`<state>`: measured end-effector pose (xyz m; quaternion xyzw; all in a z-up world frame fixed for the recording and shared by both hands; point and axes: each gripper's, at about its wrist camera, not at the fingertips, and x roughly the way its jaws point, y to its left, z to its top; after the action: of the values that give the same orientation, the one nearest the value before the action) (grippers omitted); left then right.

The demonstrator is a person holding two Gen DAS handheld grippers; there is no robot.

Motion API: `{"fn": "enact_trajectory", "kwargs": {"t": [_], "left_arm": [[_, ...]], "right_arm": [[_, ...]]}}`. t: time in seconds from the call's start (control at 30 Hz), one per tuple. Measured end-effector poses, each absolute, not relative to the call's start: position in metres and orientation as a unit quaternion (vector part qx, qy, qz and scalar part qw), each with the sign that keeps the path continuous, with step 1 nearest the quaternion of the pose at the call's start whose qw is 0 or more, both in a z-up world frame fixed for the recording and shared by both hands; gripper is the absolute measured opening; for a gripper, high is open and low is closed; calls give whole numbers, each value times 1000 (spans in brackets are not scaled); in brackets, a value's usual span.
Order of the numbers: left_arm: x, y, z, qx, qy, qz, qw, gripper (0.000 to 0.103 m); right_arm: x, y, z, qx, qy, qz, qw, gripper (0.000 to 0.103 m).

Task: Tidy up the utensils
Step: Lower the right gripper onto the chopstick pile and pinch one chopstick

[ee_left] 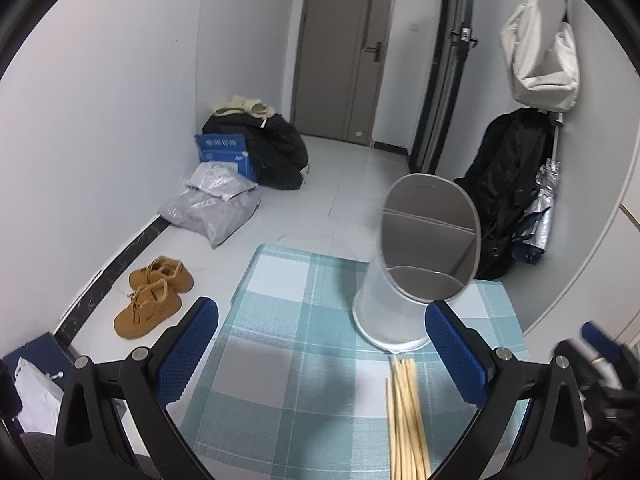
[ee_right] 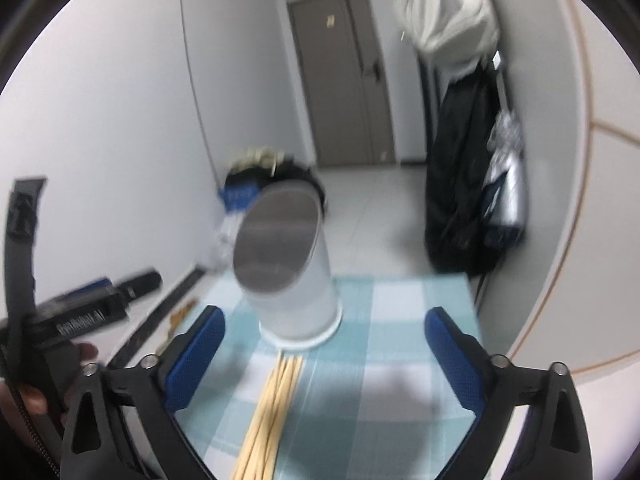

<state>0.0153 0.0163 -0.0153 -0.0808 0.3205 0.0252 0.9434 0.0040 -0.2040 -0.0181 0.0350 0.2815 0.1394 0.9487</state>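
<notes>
Now both grippers, left (ee_left: 322, 344) and right (ee_right: 324, 344), hover spread wide over the cloth (ee_left: 288, 320); chopsticks (ee_left: 406, 416) lie bundled, tips touching the upright holder's (ee_left: 416, 264) base, lengthwise toward it.

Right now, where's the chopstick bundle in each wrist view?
Left wrist: the bundle of pale wooden chopsticks lies bottom centre-right, near the right finger of the open left claw.
Right wrist: the bundle runs bottom centre.
Shared landmark: the white cylindrical utensil holder, just beyond the chopstick tips.
</notes>
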Motion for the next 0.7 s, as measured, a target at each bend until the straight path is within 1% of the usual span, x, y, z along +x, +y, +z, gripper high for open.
{"fn": "enact_trajectory", "kwargs": {"t": [0.03, 0.07, 0.13, 0.27, 0.33, 0.4, 0.47, 0.5, 0.7], "left_arm": [[18, 20, -17, -84, 328, 30, 940, 102], [21, 22, -18, -86, 335, 34, 938, 102], [25, 27, -22, -93, 346, 40, 933, 102], [32, 35, -27, -102, 366, 53, 924, 102], [35, 40, -31, -109, 375, 57, 919, 102], [39, 45, -33, -114, 383, 63, 915, 102], [41, 49, -35, -117, 390, 68, 911, 102], [42, 52, -37, -120, 394, 69, 909, 102], [45, 61, -45, -133, 412, 76, 898, 102]], "right_arm": [[9, -201, -23, 27, 296, 139, 945, 87], [17, -196, -30, 17, 319, 140, 937, 85], [27, -188, -44, 8, 352, 151, 924, 77], [48, -170, -71, -16, 411, 177, 894, 68], [59, -159, -85, -32, 438, 186, 879, 61], [70, -153, -100, -32, 466, 191, 863, 57], [80, -150, -114, -21, 497, 193, 846, 46], [82, -150, -119, -14, 508, 197, 838, 39], [90, -142, -137, -11, 519, 201, 831, 37]]}}
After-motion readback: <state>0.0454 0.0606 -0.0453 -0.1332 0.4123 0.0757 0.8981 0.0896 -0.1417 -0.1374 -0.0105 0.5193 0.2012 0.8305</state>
